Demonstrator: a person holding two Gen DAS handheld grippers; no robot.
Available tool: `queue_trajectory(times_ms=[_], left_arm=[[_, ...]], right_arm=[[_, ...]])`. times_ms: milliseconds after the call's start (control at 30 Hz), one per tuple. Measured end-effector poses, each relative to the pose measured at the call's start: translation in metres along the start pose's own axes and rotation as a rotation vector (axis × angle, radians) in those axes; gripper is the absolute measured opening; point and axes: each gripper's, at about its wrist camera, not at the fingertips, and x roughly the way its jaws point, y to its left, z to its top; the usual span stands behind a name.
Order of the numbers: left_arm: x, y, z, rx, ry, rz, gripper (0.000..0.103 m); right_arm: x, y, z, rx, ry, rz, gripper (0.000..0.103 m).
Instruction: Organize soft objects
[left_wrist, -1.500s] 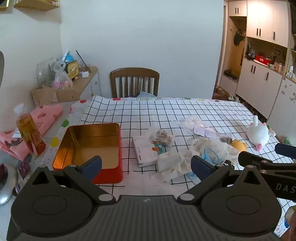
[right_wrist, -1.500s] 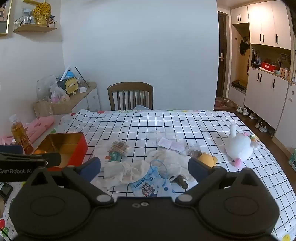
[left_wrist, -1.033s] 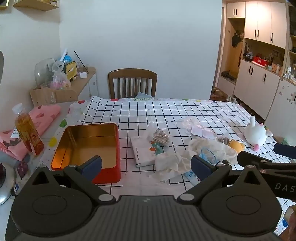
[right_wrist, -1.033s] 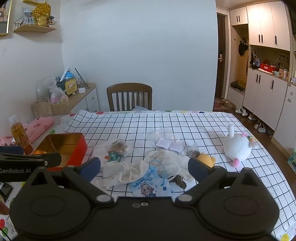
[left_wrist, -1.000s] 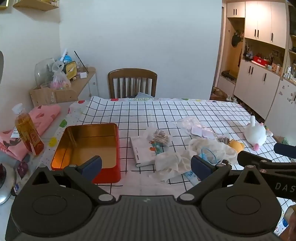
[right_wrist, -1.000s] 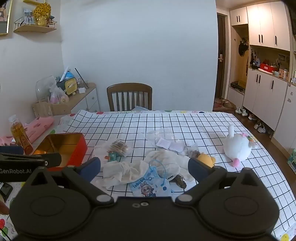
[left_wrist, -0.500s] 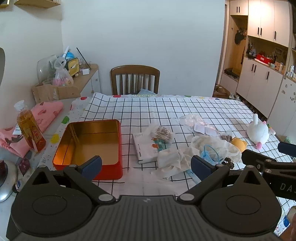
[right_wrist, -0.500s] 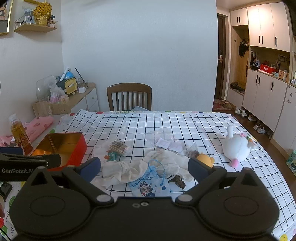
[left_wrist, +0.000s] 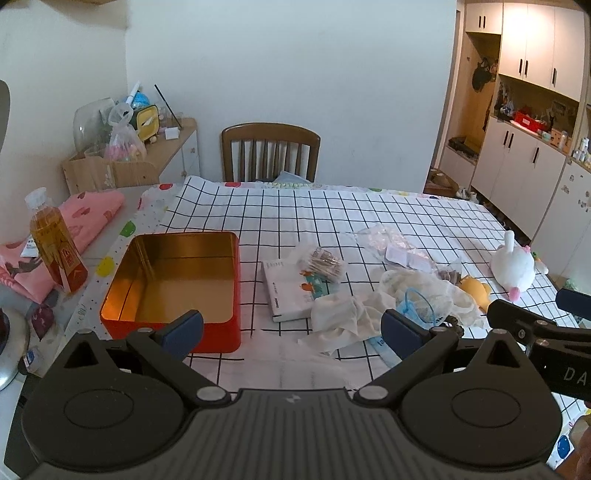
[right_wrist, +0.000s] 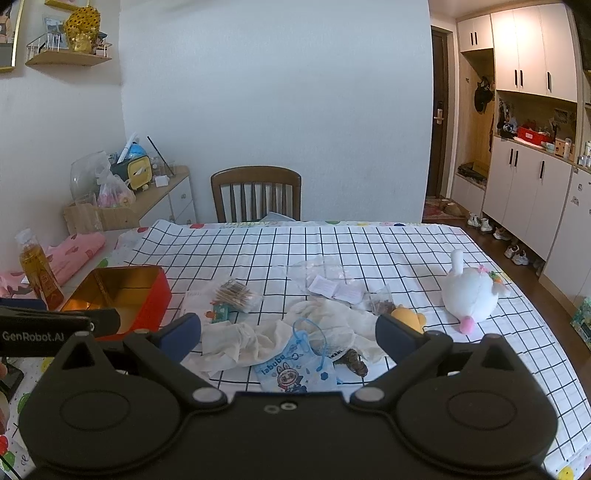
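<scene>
Hovering above the table's near edge — left gripper (left_wrist: 291, 326) and right gripper (right_wrist: 288, 332) both spread wide, empty. White cloth (right_wrist: 243, 341) lies crumpled mid-table beside the red tin (left_wrist: 173, 288) — limp, light; pinch a raised fold.

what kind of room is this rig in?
Most likely a home dining area beside an entryway. A table under a checked tablecloth has a wooden dining chair pushed up to it, white built-in cabinets line the right wall, and shoes lie on the floor near the door.
</scene>
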Motion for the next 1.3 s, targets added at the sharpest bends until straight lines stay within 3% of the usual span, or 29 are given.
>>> queue_trajectory(times_ms=[1300], left_arm=[[-0.0047,0.0009,0.0022,-0.001,-0.028,-0.04,0.103]], right_arm=[[-0.0066,0.0053,0.0026,-0.001,-0.03,-0.023,0.101]])
